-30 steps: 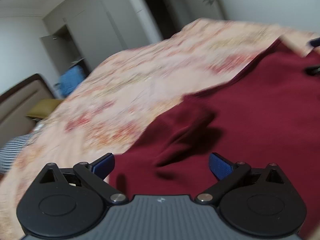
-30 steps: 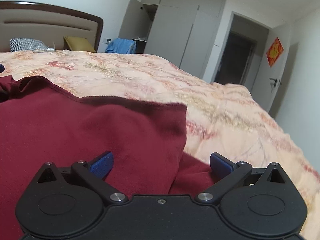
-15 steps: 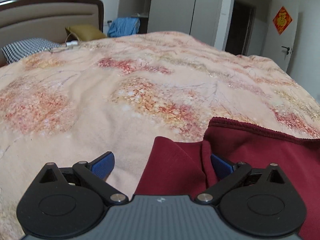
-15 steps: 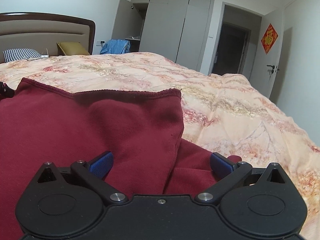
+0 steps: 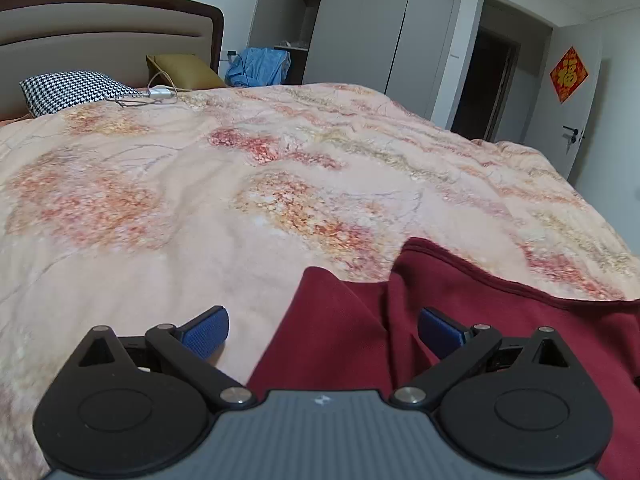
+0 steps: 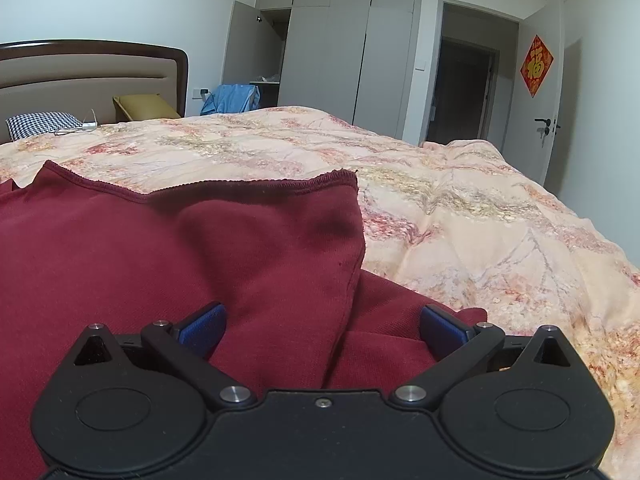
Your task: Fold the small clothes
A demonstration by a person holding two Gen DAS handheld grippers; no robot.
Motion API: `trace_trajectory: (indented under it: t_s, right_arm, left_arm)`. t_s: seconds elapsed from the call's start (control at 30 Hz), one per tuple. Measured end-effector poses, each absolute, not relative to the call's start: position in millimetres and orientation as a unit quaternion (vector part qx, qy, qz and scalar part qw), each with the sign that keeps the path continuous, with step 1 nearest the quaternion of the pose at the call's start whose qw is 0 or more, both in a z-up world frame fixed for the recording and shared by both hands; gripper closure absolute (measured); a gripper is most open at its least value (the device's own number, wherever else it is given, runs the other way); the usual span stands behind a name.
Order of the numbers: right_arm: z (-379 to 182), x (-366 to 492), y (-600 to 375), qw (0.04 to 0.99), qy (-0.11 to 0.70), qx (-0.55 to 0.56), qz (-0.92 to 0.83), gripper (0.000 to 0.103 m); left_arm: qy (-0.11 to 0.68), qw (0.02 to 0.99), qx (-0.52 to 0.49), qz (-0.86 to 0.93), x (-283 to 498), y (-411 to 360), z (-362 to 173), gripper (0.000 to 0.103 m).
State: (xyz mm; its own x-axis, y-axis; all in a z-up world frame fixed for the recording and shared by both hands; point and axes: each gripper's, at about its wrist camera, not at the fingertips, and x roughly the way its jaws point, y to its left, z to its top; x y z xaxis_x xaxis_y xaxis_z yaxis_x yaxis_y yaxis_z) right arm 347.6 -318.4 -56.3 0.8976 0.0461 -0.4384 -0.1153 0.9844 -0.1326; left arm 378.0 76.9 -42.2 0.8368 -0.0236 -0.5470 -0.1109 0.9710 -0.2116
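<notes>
A dark red knit garment (image 5: pixel 500 320) lies on the floral bedspread (image 5: pixel 200 200). In the left wrist view its left edge, with a folded-in flap, lies between the fingers of my left gripper (image 5: pixel 324 330), which is open and low over it. In the right wrist view the garment (image 6: pixel 160 260) fills the left and centre, its ribbed hem facing away and its right corner folded over a lower layer. My right gripper (image 6: pixel 322 330) is open, its fingers either side of that folded right edge.
The peach floral bedspread (image 6: pixel 480 220) stretches ahead and to the right. At the headboard (image 5: pixel 100 40) lie a houndstooth pillow (image 5: pixel 72 90), a mustard cushion (image 5: pixel 184 70) and a charger cable (image 5: pixel 156 94). Grey wardrobes (image 6: pixel 340 48) and a doorway (image 6: pixel 460 88) stand beyond.
The left gripper has swung from a tilted view over the garment's middle to level at its left edge. The right gripper has edged slightly forward along the garment's right edge. Both stay open.
</notes>
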Motion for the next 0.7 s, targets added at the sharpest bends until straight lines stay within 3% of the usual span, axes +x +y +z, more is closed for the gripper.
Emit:
trace_trajectory:
  t_s: [0.3,0.7]
  right_arm:
    - [-57.1,341.3,-310.3,0.973,0.207,-0.100,0.026,0.001]
    - [-62.2,317.2,-270.4,0.963,0.122,-0.233,-0.065,0.001]
  left_arm:
    - [0.251,0.960,-0.118,0.041,300.2,55.3,-29.9,0.000]
    - [0.239,0.953,-0.189,0.006,233.0,27.2,-75.0,0.000]
